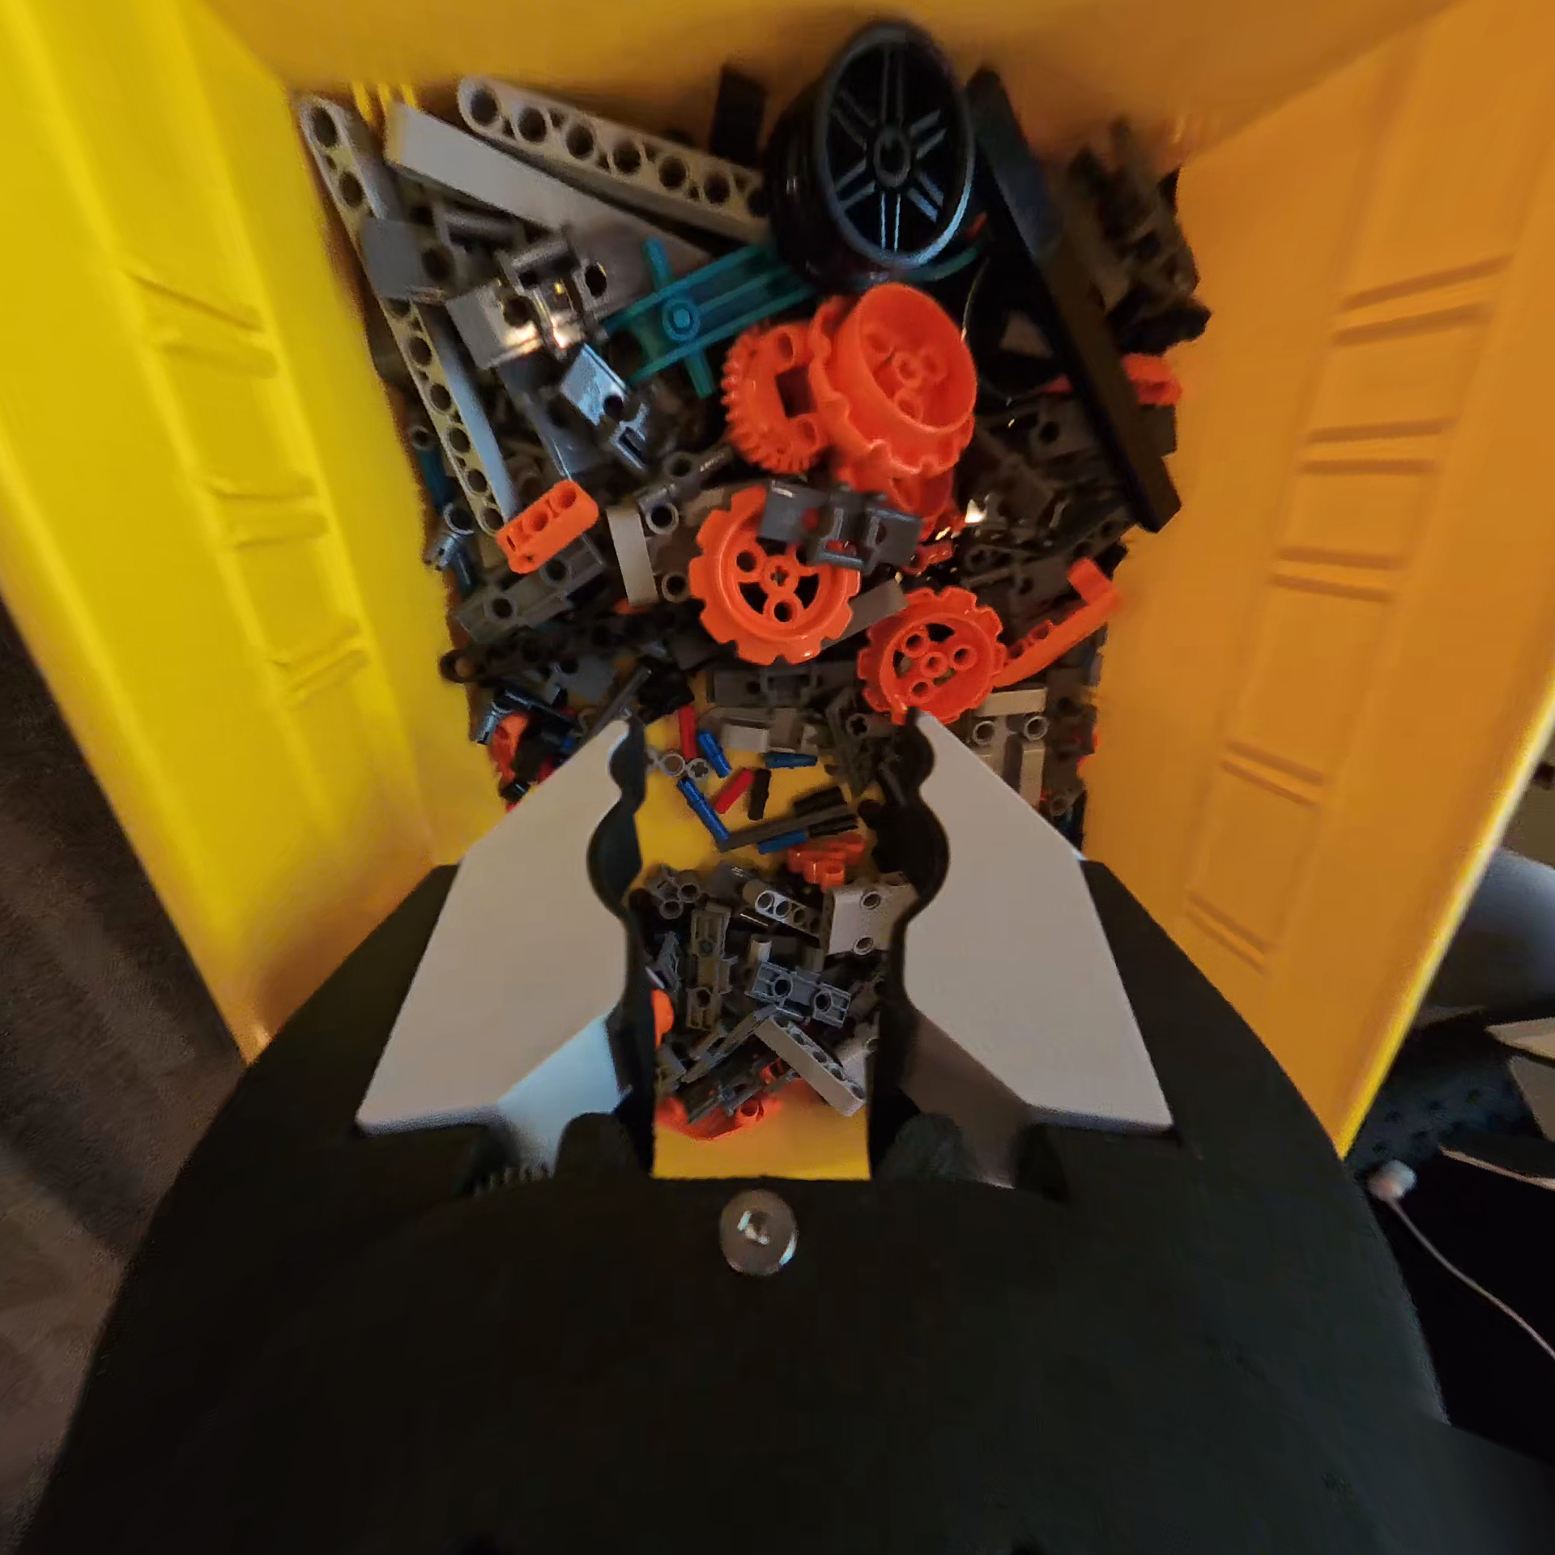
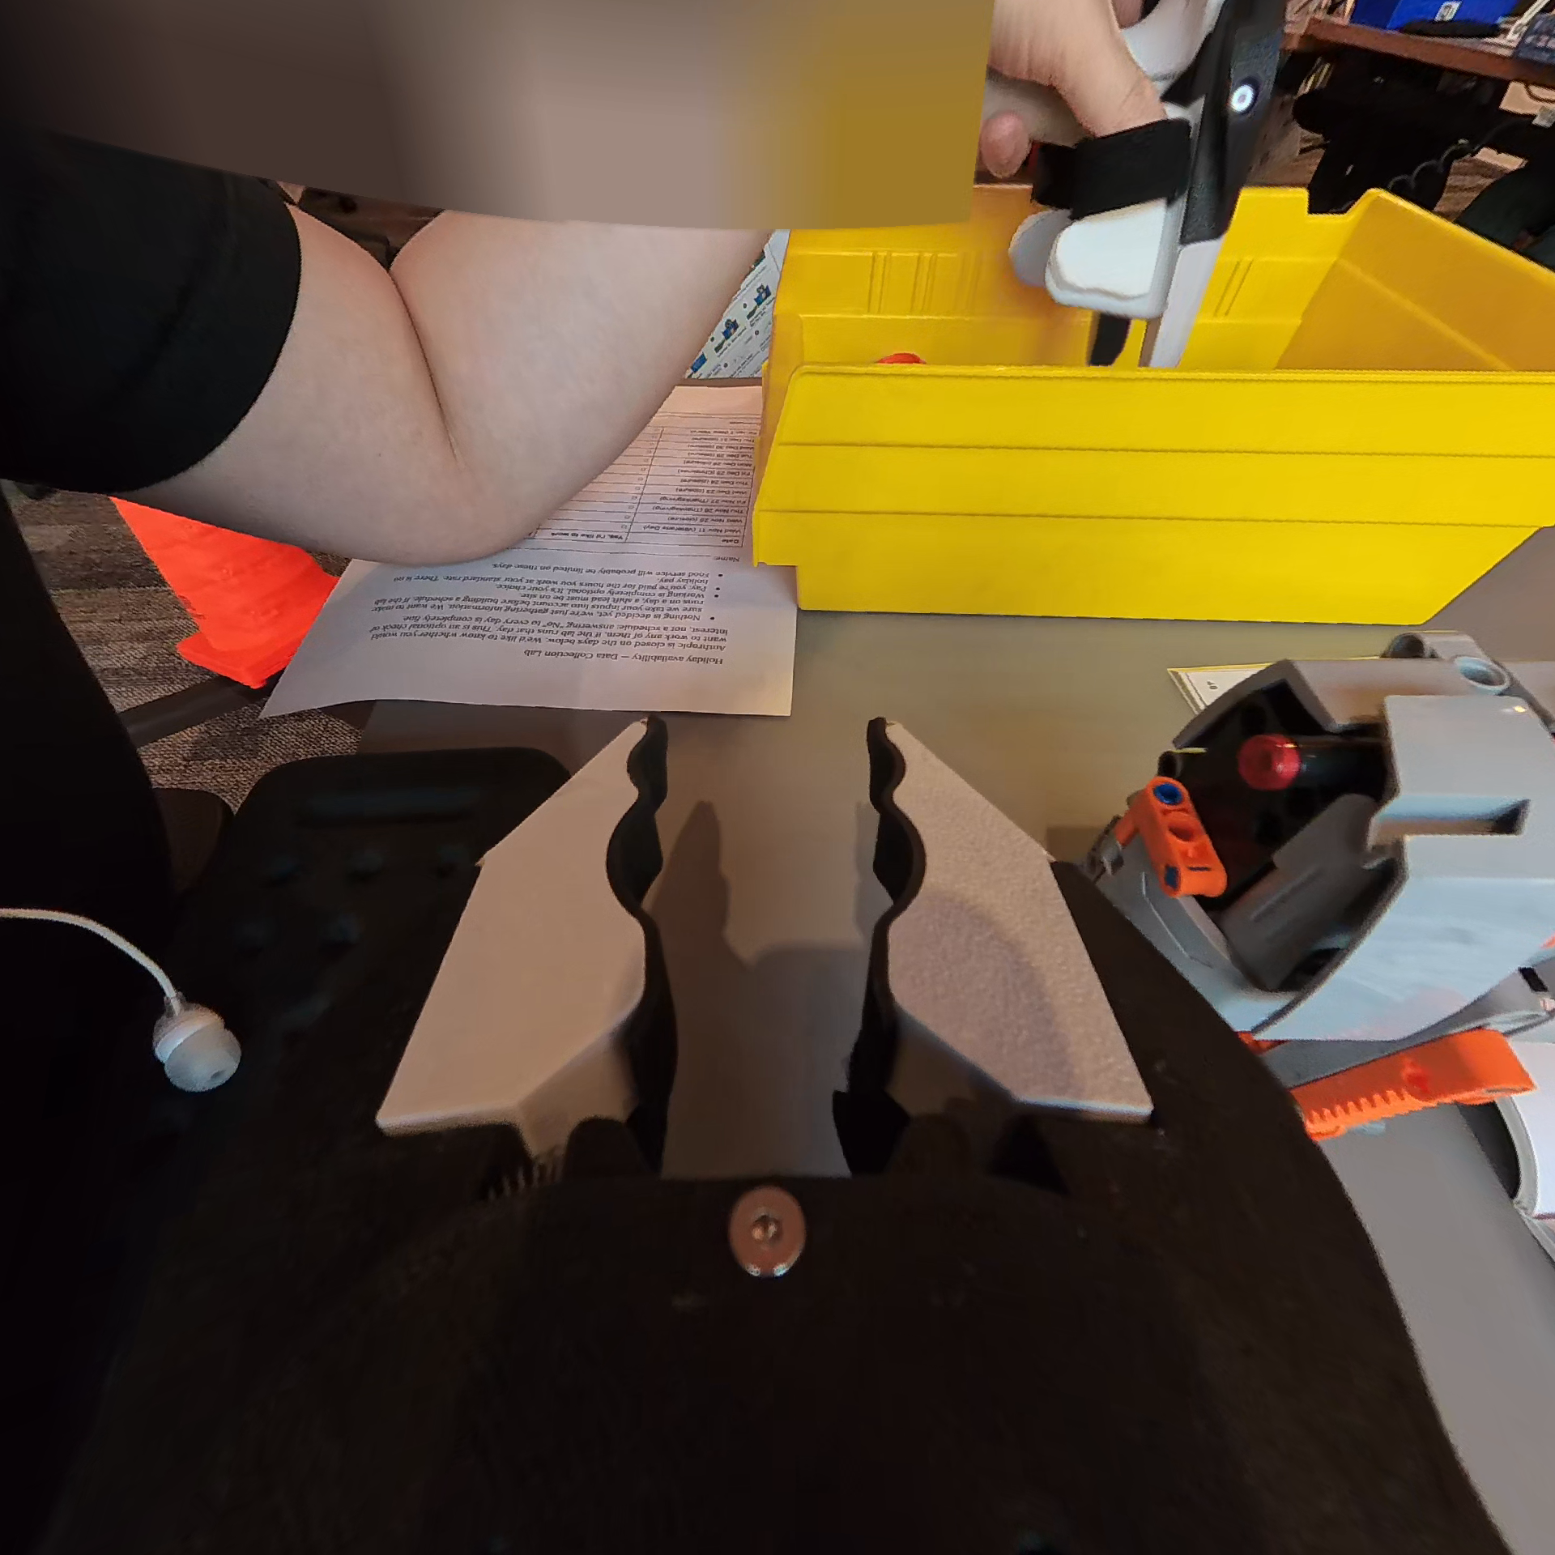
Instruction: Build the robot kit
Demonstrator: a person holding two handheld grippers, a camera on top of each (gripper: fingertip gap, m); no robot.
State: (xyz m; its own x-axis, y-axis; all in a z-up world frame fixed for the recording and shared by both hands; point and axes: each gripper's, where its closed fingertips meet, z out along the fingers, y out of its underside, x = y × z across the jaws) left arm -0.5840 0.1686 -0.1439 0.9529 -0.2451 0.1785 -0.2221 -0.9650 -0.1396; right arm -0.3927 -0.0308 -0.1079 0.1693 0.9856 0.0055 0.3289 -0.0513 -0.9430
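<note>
My left gripper (image 1: 770, 732) is open and empty, pointing down into a yellow bin (image 1: 1313, 522) full of loose building-toy parts. Between its fingertips lie small blue, red and black pins (image 1: 740, 791) on the bin floor. Just beyond are orange gear wheels (image 1: 770, 581), grey beams with holes (image 1: 606, 156) and a black spoked wheel (image 1: 892, 160). My right gripper (image 2: 764, 732) is open and empty, low over the grey table (image 2: 951, 673). A partly built grey and orange model (image 2: 1363, 850) sits just to its right. The bin (image 2: 1161, 496) stands beyond, with the left gripper (image 2: 1119, 328) reaching into it.
A printed paper sheet (image 2: 555, 631) lies on the table left of the bin, under a person's bare arm (image 2: 471, 379). An orange cone-shaped object (image 2: 227, 589) is on the carpet at the left. A white earbud (image 2: 195, 1048) hangs on a cord at the lower left.
</note>
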